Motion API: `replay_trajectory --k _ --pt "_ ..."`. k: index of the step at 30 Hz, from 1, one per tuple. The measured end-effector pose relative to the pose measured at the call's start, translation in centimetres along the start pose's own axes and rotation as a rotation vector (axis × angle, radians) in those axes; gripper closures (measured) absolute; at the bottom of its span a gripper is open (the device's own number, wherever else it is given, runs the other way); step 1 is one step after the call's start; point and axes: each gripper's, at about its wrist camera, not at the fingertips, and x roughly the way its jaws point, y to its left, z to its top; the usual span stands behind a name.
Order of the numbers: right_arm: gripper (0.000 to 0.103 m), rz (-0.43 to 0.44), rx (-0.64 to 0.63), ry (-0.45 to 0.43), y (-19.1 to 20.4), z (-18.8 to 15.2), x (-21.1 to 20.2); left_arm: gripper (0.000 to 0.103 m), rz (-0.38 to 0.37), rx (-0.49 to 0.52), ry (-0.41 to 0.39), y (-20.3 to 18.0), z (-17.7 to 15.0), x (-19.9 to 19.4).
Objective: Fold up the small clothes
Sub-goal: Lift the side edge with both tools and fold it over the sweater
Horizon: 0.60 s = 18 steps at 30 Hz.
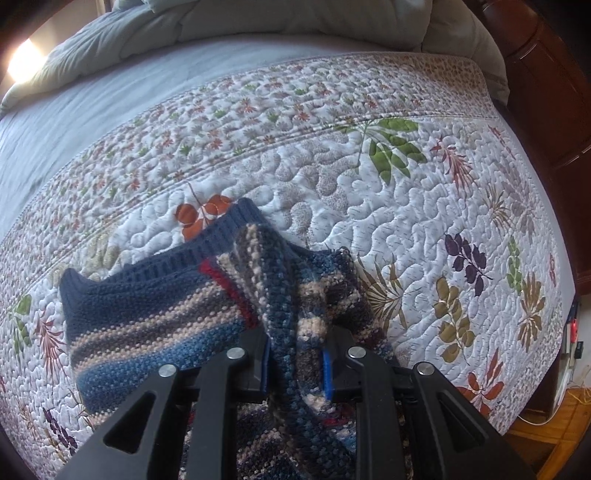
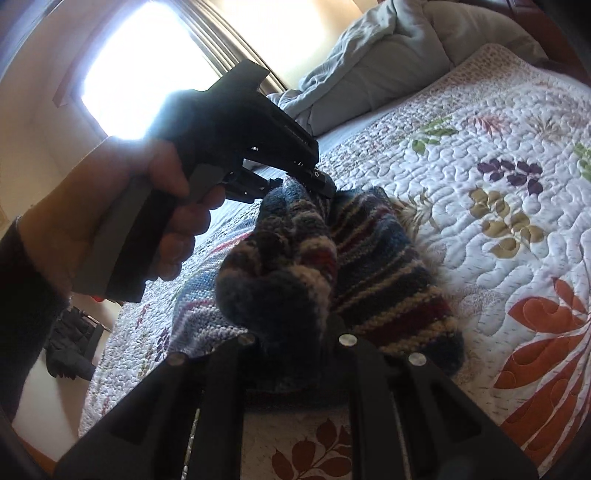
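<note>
A small striped knit sweater (image 1: 155,317) in blue, beige and dark red, with a navy ribbed hem, lies on the floral quilt (image 1: 424,206). My left gripper (image 1: 297,365) is shut on a bunched fold of it, between the blue pads. My right gripper (image 2: 295,339) is shut on another bunched part of the sweater (image 2: 369,258), lifted a little off the quilt (image 2: 480,229). In the right wrist view the left gripper (image 2: 321,182), held in a hand, pinches the far end of the same fold.
A grey duvet (image 1: 258,26) is heaped at the head of the bed. A dark wooden bed frame (image 1: 546,92) runs along the right. A bright window (image 2: 140,66) stands behind the hand. The wooden floor (image 1: 535,439) shows past the quilt's edge.
</note>
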Motion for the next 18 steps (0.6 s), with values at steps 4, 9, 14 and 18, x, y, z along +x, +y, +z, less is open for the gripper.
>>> replay_trajectory --k 4,9,14,18 --pt "0.092 0.005 0.018 0.007 -0.6 0.0 0.0 0.077 -0.014 -0.006 -0.007 0.0 0.0 0.2" --pt "0.091 0.023 0.053 0.024 -1.5 0.0 0.2 0.073 -0.026 -0.013 -0.025 -0.3 -0.1 0.5" --pt "0.091 0.039 0.085 0.04 -2.2 0.0 0.1 0.068 -0.047 -0.019 -0.045 -0.5 -0.2 0.1" --pt "0.07 0.073 0.155 0.082 -3.3 0.0 0.2 0.038 -0.096 -0.04 -0.095 -0.6 0.0 -1.1"
